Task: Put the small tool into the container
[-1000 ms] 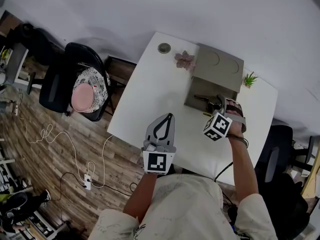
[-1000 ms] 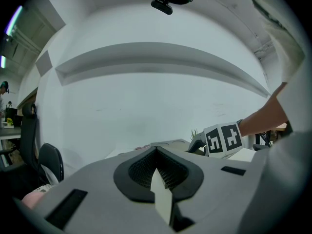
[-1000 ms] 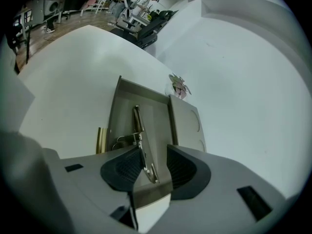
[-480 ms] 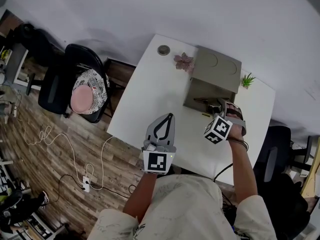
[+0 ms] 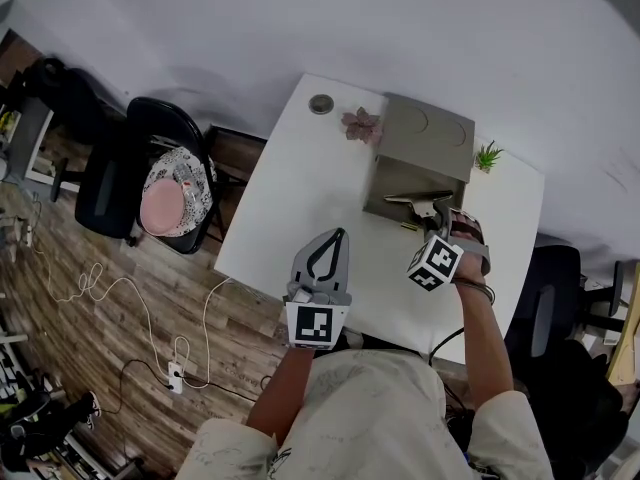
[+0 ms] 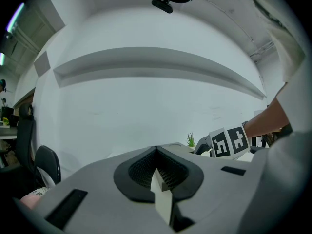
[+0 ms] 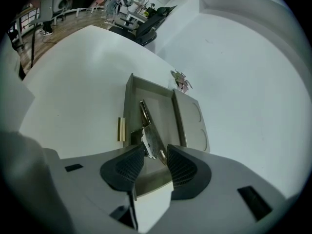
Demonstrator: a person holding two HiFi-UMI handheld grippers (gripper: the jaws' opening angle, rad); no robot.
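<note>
A grey-green container (image 5: 430, 133) stands at the far side of the white table (image 5: 300, 198), its open tray (image 5: 382, 190) facing me. My right gripper (image 5: 440, 218) is shut on the small metal tool (image 5: 424, 202), which hangs over the tray's near end. In the right gripper view the tool (image 7: 147, 130) sticks out from between the jaws of the right gripper (image 7: 155, 152), above the tray (image 7: 161, 99). My left gripper (image 5: 325, 253) hovers over the table's near edge, shut and holding nothing. The left gripper view shows its jaws closed together.
A small brass piece (image 7: 121, 129) lies on the table beside the tray. A pink flower (image 5: 358, 124), a little green plant (image 5: 487, 156) and a round disc (image 5: 321, 103) sit near the container. Black chairs (image 5: 170, 183) stand left of the table, and cables trail on the wooden floor.
My right gripper has drawn back slightly toward me with the tool, which now shows brighter over the tray. The left gripper has stayed put.
</note>
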